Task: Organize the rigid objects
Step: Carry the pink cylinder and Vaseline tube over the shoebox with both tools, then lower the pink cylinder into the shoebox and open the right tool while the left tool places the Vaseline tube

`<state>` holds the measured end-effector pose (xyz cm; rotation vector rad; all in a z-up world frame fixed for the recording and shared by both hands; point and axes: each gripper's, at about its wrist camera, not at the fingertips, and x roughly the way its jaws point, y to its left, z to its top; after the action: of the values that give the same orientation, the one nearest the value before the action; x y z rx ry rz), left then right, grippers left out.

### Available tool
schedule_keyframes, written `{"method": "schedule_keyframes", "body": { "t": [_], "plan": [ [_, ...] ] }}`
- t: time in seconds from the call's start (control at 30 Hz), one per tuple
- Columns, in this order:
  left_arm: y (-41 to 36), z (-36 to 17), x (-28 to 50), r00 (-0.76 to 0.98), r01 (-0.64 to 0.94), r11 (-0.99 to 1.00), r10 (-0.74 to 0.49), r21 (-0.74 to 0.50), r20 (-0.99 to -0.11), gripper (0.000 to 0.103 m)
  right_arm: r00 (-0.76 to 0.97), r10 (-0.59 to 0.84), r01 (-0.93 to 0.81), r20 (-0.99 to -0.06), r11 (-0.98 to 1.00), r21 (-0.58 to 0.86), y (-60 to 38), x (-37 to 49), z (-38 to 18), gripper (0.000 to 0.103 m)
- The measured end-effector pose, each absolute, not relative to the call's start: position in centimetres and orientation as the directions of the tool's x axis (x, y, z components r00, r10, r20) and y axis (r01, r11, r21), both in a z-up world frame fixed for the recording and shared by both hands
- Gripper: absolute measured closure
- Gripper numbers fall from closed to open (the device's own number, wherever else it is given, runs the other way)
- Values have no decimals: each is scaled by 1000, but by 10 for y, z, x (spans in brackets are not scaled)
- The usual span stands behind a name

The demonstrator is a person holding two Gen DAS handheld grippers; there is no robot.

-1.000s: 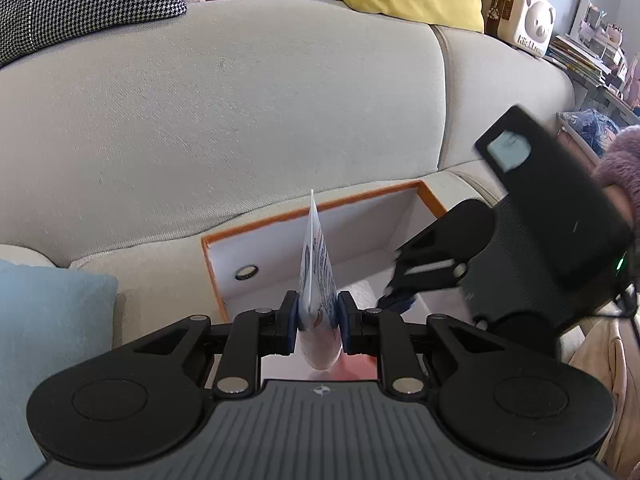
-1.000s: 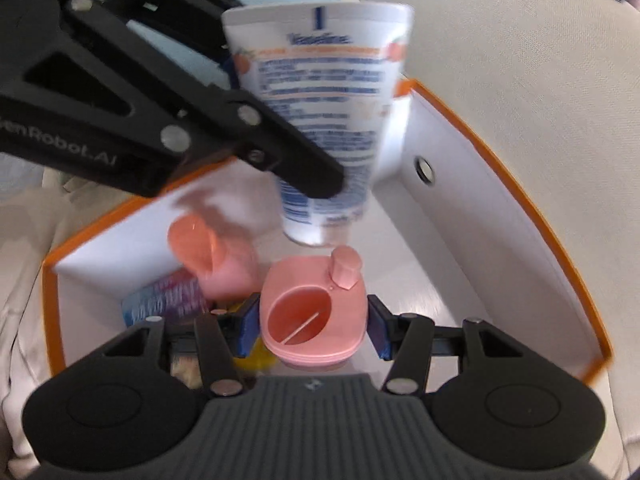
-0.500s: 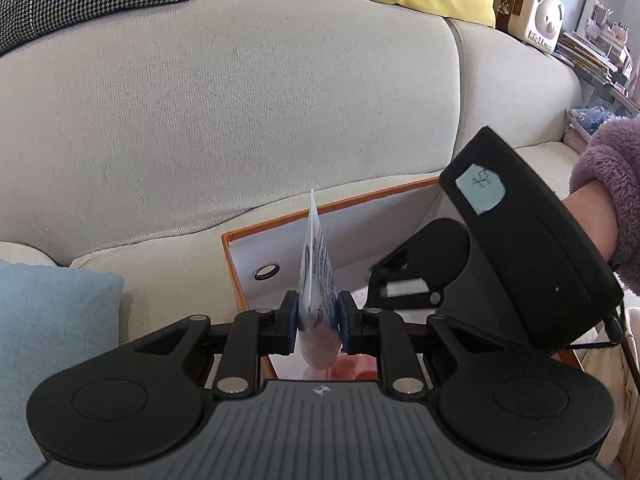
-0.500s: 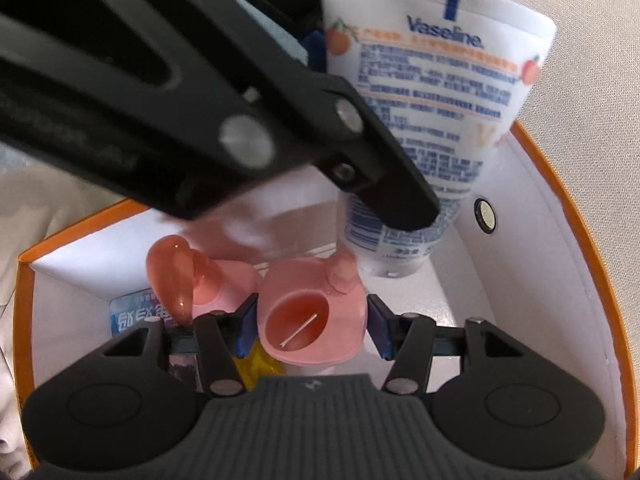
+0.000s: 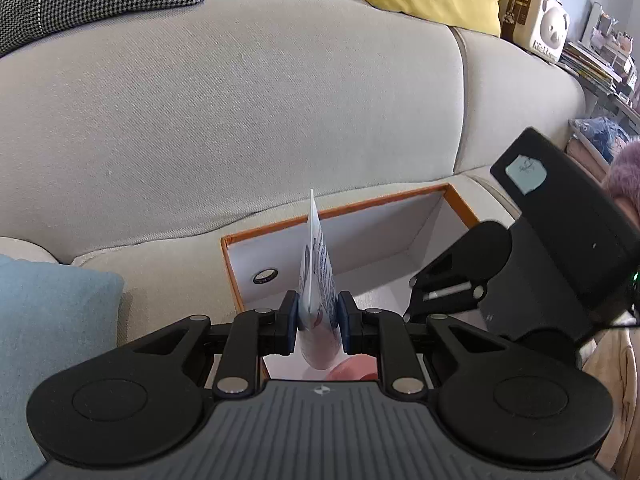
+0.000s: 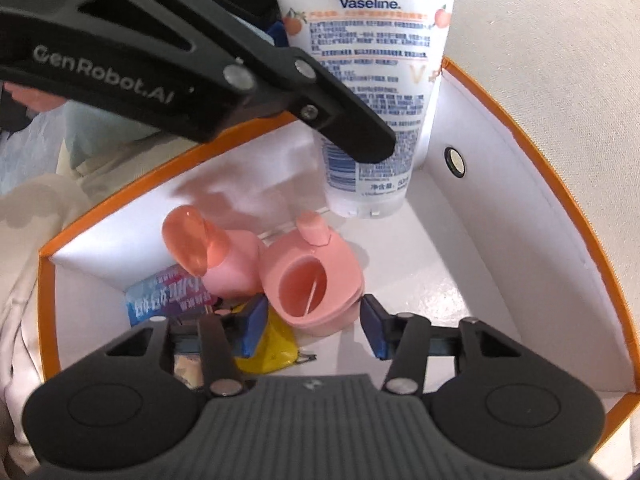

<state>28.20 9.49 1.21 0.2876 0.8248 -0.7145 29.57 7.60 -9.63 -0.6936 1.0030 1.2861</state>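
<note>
My left gripper [image 5: 318,318] is shut on a white Vaseline tube [image 5: 317,300], cap end down, held over the orange-rimmed white box [image 5: 360,210]. In the right wrist view the tube [image 6: 380,92] hangs above the box floor, with the left gripper's fingers [image 6: 332,120] around it. My right gripper [image 6: 310,320] is open inside the box [image 6: 540,184]; a pink lidded container [image 6: 316,276] lies between its pads, apart from them. In the left wrist view the right gripper's body [image 5: 520,272] reaches into the box from the right.
In the box lie a pink bottle with an orange flip cap [image 6: 212,256], a blue packet [image 6: 168,292] and a yellow item [image 6: 272,348]. The box sits on a beige sofa [image 5: 240,120]. A blue cushion [image 5: 48,340] is at left.
My right gripper has opened and let go of the pink container, which now rests on the box floor. The left gripper still holds the tube over the box.
</note>
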Motion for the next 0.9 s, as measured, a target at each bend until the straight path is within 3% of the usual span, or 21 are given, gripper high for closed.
{"method": "schedule_keyframes", "body": {
  "t": [0.53, 0.57, 0.6, 0.63, 0.9],
  "plan": [
    [96, 15, 279, 467, 670, 741, -467, -44, -751, 80, -69, 503, -973, -862, 157, 169, 89, 291, -99, 59],
    [95, 16, 278, 466, 671, 740, -468, -45, -751, 80, -69, 493, -971, -867, 165, 171, 89, 290, -98, 52],
    [94, 16, 277, 465, 670, 740, -469, -47, -751, 80, -58, 491, -971, -869, 174, 163, 88, 289, -97, 38],
    [93, 17, 276, 464, 670, 741, -469, -49, -752, 80, -35, 491, -972, -870, 186, 144, 87, 288, -95, 36],
    [71, 20, 258, 459, 718, 696, -463, 10, -758, 80, 162, 456, -962, -875, 271, -37, 55, 275, -68, 36]
  ]
}}
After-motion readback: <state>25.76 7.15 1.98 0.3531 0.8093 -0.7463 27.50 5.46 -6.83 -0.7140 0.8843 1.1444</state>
